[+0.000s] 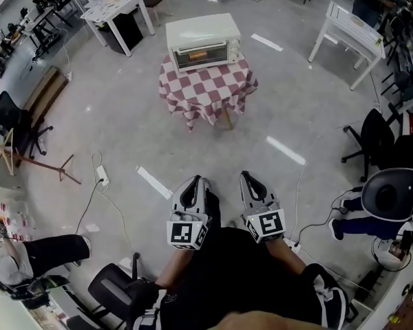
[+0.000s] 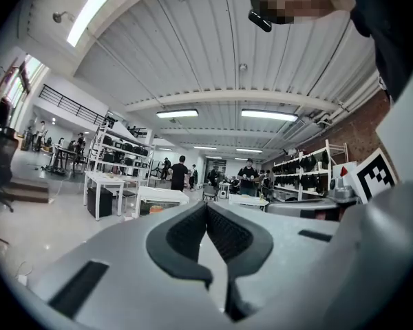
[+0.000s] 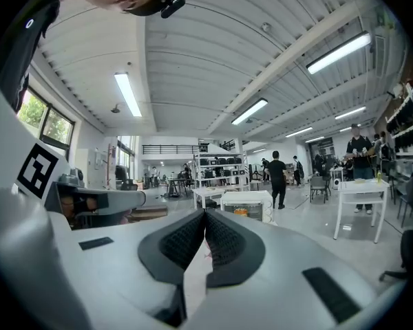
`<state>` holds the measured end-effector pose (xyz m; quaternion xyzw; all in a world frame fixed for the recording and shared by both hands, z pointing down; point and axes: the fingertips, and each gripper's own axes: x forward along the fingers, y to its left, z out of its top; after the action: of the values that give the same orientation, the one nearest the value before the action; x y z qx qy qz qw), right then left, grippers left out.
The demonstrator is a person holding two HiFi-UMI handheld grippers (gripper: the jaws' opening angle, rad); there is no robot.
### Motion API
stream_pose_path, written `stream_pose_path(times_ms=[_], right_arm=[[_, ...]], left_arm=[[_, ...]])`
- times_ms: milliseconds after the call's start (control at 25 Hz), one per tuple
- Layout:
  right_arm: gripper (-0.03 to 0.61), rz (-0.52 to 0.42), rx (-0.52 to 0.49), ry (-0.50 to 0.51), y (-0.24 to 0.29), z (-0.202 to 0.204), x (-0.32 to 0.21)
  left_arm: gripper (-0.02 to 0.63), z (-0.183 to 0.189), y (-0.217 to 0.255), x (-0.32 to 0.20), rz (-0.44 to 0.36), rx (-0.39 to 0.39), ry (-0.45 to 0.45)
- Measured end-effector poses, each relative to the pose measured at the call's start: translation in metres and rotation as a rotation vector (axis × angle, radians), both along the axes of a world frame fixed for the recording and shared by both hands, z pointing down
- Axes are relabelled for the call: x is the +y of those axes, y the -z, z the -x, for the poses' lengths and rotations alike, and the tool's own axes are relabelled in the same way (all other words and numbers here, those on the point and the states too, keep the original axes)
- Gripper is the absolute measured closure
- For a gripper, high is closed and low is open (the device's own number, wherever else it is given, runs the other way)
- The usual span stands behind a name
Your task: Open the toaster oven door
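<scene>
The toaster oven (image 1: pixel 203 42) stands far ahead in the middle of the room, on a small table under a red-and-white checked cloth (image 1: pixel 208 88). Its glass door (image 1: pixel 201 54) faces the person and is shut, with something orange showing behind it. On the floor to the near left of that table lies a white power strip (image 1: pixel 102 177) with its cable. The left gripper (image 1: pixel 194 183) is held low and near, well apart from the oven, pointing towards it. Its jaws are closed together with nothing between them, and in its own view the oven (image 2: pixel 162 199) sits small and distant just left of the jaw tips (image 2: pixel 206 208). Just beside it, the right gripper (image 1: pixel 250 181) points the same way, also closed and empty. In its view the oven (image 3: pixel 246 205) appears just right of the tips (image 3: pixel 204 215). Further right stands a black office chair (image 1: pixel 372 136).
</scene>
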<state>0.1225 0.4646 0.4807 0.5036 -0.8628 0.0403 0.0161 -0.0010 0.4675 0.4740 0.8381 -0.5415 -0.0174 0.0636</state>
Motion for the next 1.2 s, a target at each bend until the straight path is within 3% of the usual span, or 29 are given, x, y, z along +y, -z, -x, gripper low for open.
stream_pose_path(times_ms=[320,640,880,1200], right_arm=[[0.552,-0.028,0.039,0.020,0.012,0.044,-0.118],[0.552,-0.013,0.040,-0.022,0.017,0.081,-0.236],[0.552,-0.017,0.060,-0.033,0.011,0.107,-0.295],[0.552,0.004,0.057,-0.042,0.003,0.112,-0.371]], left_arm=[[0.604,0.038,0.007,-0.121,-0.009,0.024,-0.001],[0.604,0.072,0.009,-0.245,0.027,0.061,-0.068],[0.604,0.101,0.002,-0.313,0.032,0.069,-0.070],[0.604,0.117,-0.009,-0.383,0.063,0.064,-0.043]])
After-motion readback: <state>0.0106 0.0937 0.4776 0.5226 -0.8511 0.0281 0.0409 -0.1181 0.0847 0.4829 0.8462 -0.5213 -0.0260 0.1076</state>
